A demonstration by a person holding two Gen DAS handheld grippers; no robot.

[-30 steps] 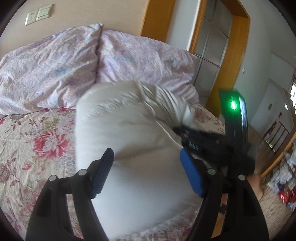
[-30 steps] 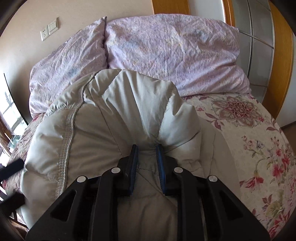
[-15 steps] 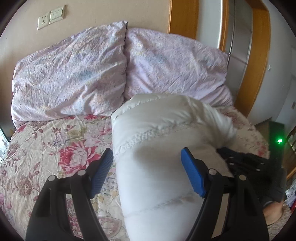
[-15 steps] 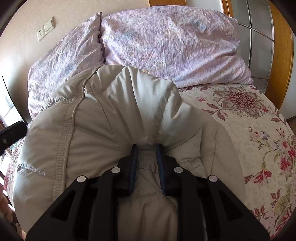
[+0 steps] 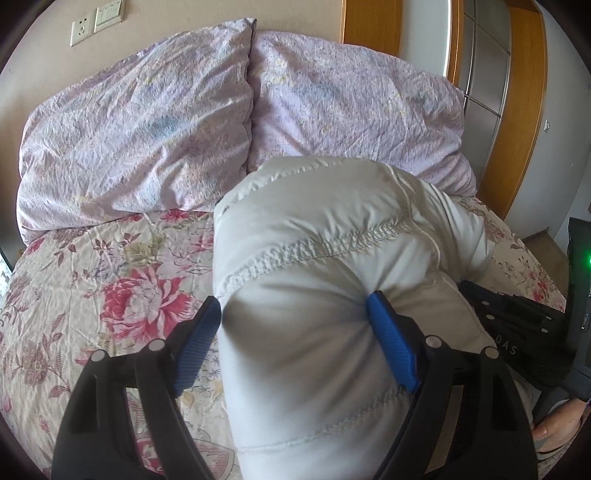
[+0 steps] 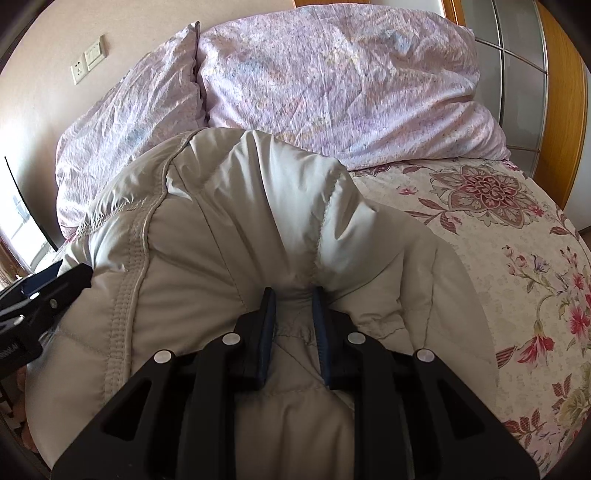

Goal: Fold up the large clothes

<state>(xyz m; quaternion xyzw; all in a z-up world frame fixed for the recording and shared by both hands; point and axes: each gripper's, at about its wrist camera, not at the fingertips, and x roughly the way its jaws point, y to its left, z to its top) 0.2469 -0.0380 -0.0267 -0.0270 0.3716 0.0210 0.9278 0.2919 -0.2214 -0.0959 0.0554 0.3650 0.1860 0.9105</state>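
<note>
A puffy light-grey padded jacket (image 5: 314, 229) lies bunched on the flowered bedspread (image 5: 92, 280). My left gripper (image 5: 293, 299) straddles a thick fold of it, jaws wide and still opening. The right blue pad (image 5: 388, 332) dents the fabric and the left pad (image 5: 199, 336) sits at the fold's edge, with no squeeze. In the right wrist view the jacket (image 6: 207, 221) bulges up in front of my right gripper (image 6: 292, 295), which is shut on a pinch of its fabric. The right gripper's black body (image 5: 517, 325) shows at the left view's right edge, with a hand (image 5: 557, 424) below it.
Two lilac pillows (image 5: 140, 122) (image 5: 351, 103) lean against the wall behind the jacket. A wooden-framed wardrobe (image 5: 517, 110) stands to the right of the bed. The bedspread (image 6: 517, 258) lies bare to the jacket's right. A wall socket (image 5: 81, 31) is at the top left.
The left gripper swung toward the pillows and sank onto the jacket, its jaws spreading a little. The right gripper kept its pinch and stayed nearly still.
</note>
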